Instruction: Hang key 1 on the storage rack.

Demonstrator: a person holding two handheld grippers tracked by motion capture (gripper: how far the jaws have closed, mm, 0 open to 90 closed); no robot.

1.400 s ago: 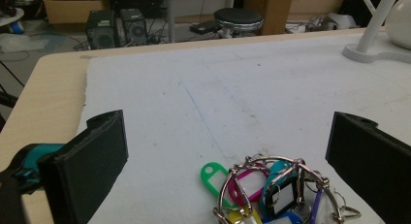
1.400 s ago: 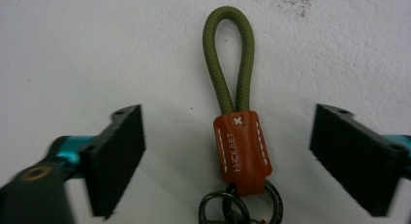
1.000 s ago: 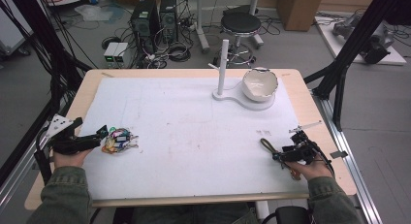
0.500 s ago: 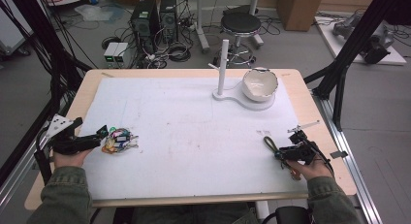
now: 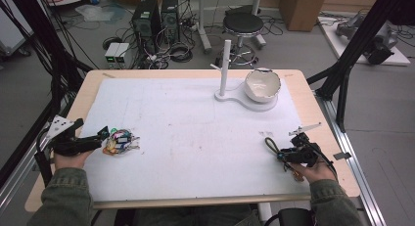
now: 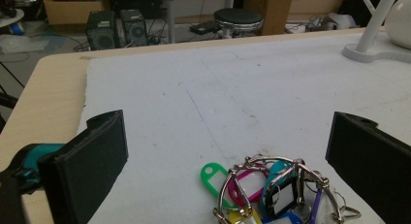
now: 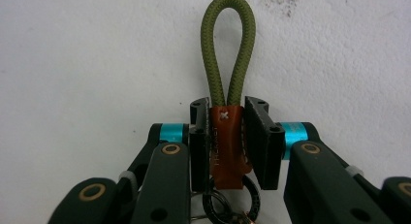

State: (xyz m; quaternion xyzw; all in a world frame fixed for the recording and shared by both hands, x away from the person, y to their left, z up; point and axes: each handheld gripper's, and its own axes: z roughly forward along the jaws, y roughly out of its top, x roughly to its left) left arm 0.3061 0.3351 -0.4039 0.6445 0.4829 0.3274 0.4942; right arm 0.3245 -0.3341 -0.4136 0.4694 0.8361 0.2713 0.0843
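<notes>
Now my right fingers (image 7: 228, 141) have just closed on the strap (image 7: 228, 88), pinching its brown leather wrap; the green loop lies flat on the worktop (image 5: 195, 138) ahead, near right. So it's gripped, ready to lift. My left fingers (image 6: 228, 156) stand wide around the keys (image 6: 271, 195), untouched, near left. Far right waits the stand (image 5: 225, 64).

left tool (image 5: 100, 136): jaws spread wide, low over bench, held by left hand (image 5: 68, 158) | right tool (image 5: 280, 154): jaws just closed, clamped tight, right hand (image 5: 313, 171) behind, forearms entering from below
</notes>
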